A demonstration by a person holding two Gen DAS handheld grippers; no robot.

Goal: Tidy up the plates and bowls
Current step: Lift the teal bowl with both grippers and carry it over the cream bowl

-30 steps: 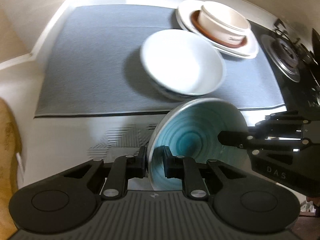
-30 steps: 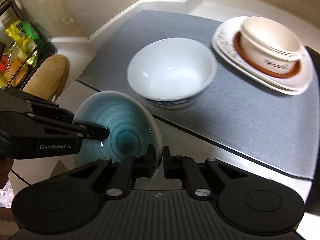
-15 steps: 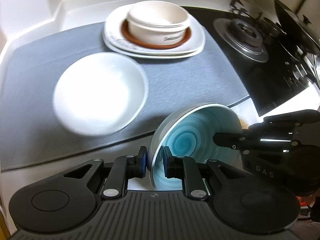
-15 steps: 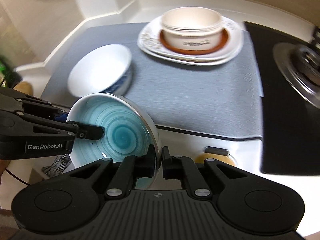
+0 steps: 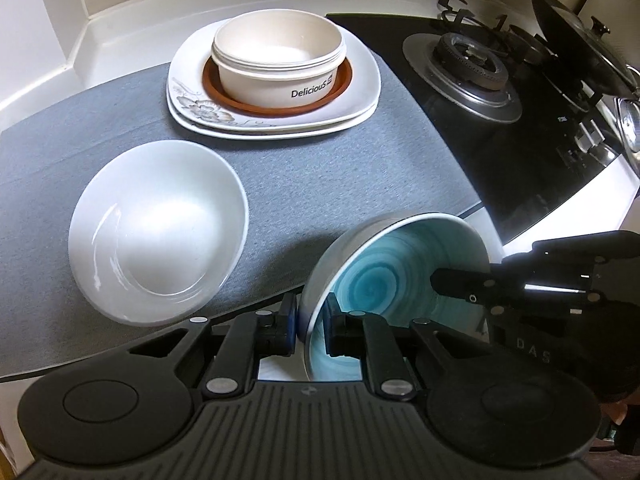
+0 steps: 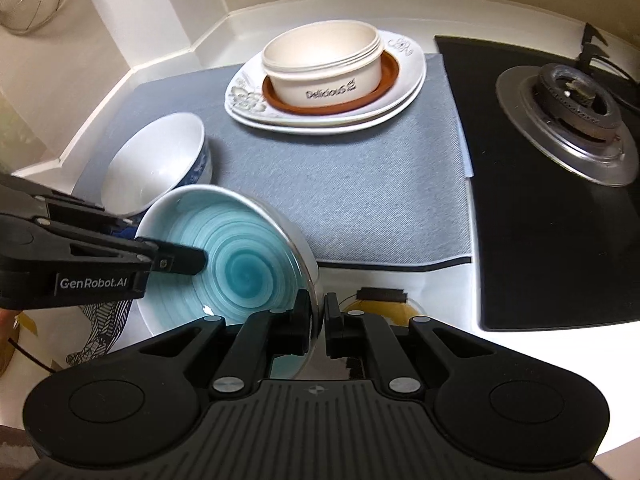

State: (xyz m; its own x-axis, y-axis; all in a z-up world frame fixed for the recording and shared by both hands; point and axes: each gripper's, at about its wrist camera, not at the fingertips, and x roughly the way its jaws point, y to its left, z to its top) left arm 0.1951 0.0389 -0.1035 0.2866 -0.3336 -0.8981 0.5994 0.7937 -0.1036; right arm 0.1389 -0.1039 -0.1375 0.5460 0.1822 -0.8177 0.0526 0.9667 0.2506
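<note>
A: Jaws?
B: Left gripper (image 5: 311,330) and right gripper (image 6: 318,322) both clamp the teal bowl's (image 5: 394,276) rim, tilted, lower centre of frame.
A: Others?
B: White bowl (image 5: 158,228) on grey mat (image 5: 320,176), worktop.

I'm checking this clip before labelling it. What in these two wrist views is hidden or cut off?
- Teal bowl: in the left wrist view its lower rim is hidden behind the left gripper; its underside never shows.
- White bowl: in the right wrist view its near side is hidden by the teal bowl and the left gripper's arm.
- Yellowish object: mostly hidden behind the right gripper; unidentifiable.
- Pot lid: cut off by the left wrist view's right edge.
</note>
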